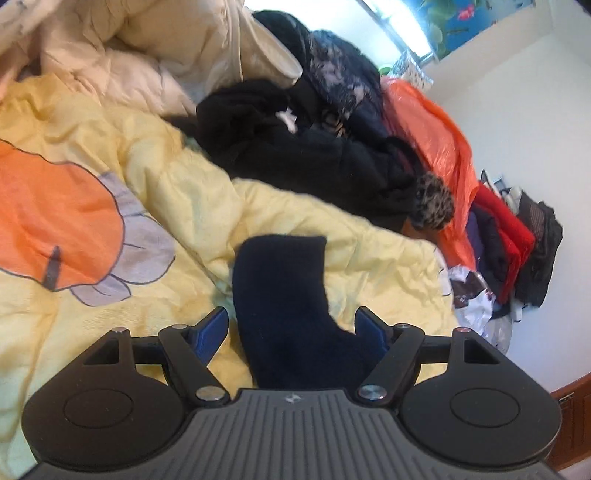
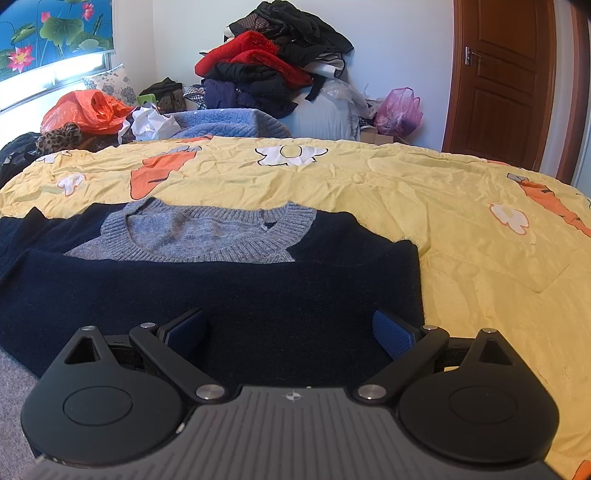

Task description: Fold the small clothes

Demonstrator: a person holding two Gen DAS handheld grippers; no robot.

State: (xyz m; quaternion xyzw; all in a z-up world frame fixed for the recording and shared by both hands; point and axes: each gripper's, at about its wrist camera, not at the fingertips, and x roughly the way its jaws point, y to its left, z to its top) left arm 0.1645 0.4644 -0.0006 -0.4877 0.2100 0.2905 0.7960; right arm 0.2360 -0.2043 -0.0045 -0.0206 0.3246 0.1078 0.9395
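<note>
Collar (image 2: 207, 236) solely in right view

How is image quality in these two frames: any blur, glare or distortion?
Left wrist view: soft with motion blur across the yellow quilt and dark clothes pile; window blown out. Right wrist view: sharp on the navy-and-grey knit sweater; fisheye bends the brown wooden door.

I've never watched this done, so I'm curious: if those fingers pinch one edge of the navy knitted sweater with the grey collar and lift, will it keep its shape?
Probably not. The navy knitted sweater with the grey collar lies limp on the yellow quilt, so it should droop. Its fuzzy knit likely grips the fingers rather than slipping.
</note>
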